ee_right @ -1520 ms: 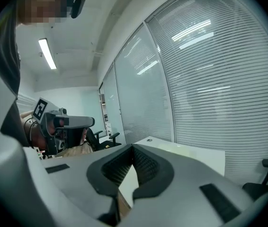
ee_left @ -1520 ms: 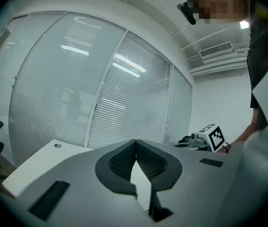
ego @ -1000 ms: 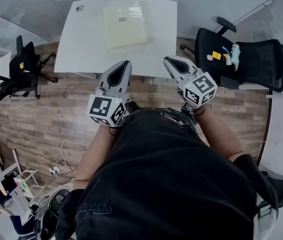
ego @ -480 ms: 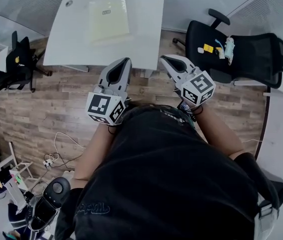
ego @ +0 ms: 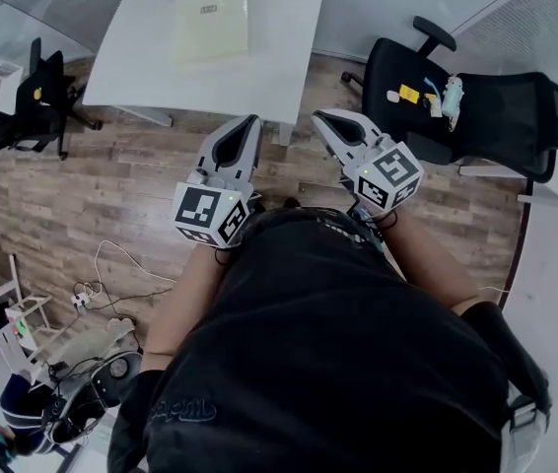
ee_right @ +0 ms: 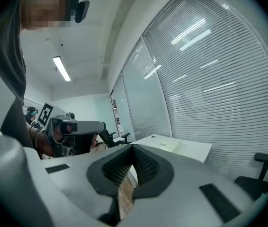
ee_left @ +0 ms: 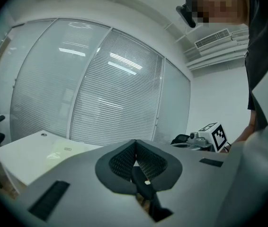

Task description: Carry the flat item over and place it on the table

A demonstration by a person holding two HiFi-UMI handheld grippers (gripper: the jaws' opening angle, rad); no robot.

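A: Starting at the left, what do we have?

B: We hold the left gripper [ego: 250, 122] out in front of our chest. Our left forearm [ego: 188, 284] reaches straight forward, and the tool points at the table [ego: 289, 57], close to level. Its marker cube [ego: 210, 215] sits at the wrist end.

A: And its tongs?

B: Clenched on nothing. In the left gripper view we see the two ribbed pads meeting at the tip, with nothing caught between them.

A: Where is the flat item?

B: The flat item [ego: 210, 20] lies on the tabletop, close to the far edge and about midway between the two far corners. It is pale yellow, lies flat, and is well apart from both grippers.

A: And our right side?

B: The right gripper [ego: 318, 116] rides just beside the left one, and its nose slants a little inward. Our right forearm [ego: 427, 254] comes in from the right, with the elbow out to the side. Those jaws are pressed together too, and they are empty.

A: What is under the tools?

B: The wood floor [ego: 82, 195]. In the head view both tips stop close to the near edge of the tabletop.

A: Further right?

B: A black office chair [ego: 486, 116] stands off the table's right edge. There are a few small things on its seat, too small for us to name.
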